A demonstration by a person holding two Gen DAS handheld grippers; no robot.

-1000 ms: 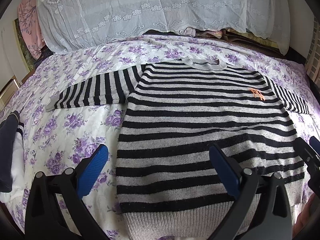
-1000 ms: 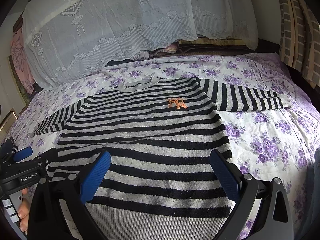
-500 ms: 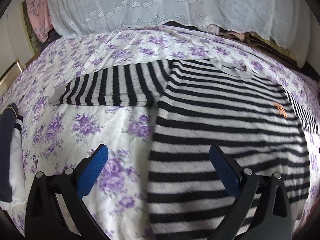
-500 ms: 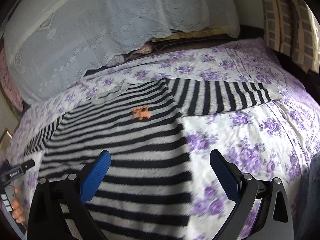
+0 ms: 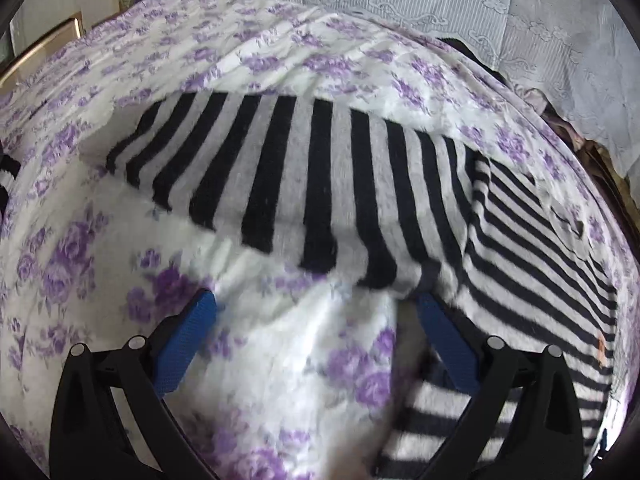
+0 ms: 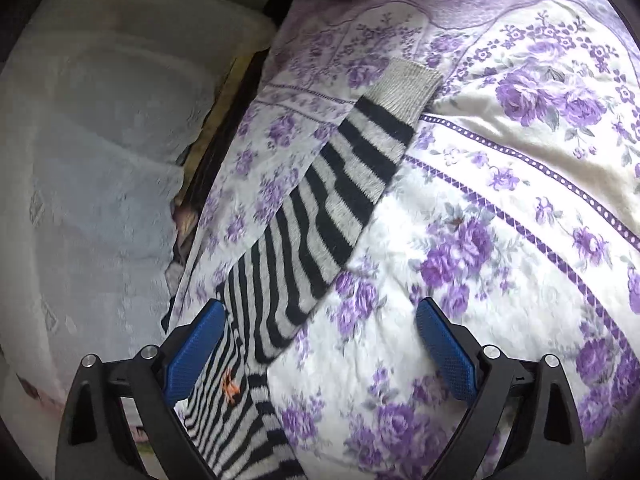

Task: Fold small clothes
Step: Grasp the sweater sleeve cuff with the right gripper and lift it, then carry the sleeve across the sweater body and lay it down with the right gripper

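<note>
A black-and-grey striped sweater (image 5: 520,248) lies flat on a bed. Its left sleeve (image 5: 288,184) stretches out across the middle of the left wrist view. My left gripper (image 5: 316,320) stands open just in front of that sleeve's near edge, by the armpit, holding nothing. In the right wrist view the right sleeve (image 6: 320,224) runs up to a plain grey cuff (image 6: 408,88). An orange logo (image 6: 231,389) marks the sweater's chest at the bottom. My right gripper (image 6: 318,328) is open over the sleeve's lower part and the bedspread beside it.
The purple-flowered bedspread (image 6: 500,240) covers the whole bed. A white lace-covered pile of bedding (image 5: 500,20) stands along the far side. A wooden frame (image 5: 48,40) shows at the bed's left edge, and a dark gap (image 6: 232,92) runs between bedding and bedspread.
Both grippers have moved apart from the sweater's hem: the left one swung left and forward to the left sleeve, the right one swung right towards the right sleeve. Both stayed open.
</note>
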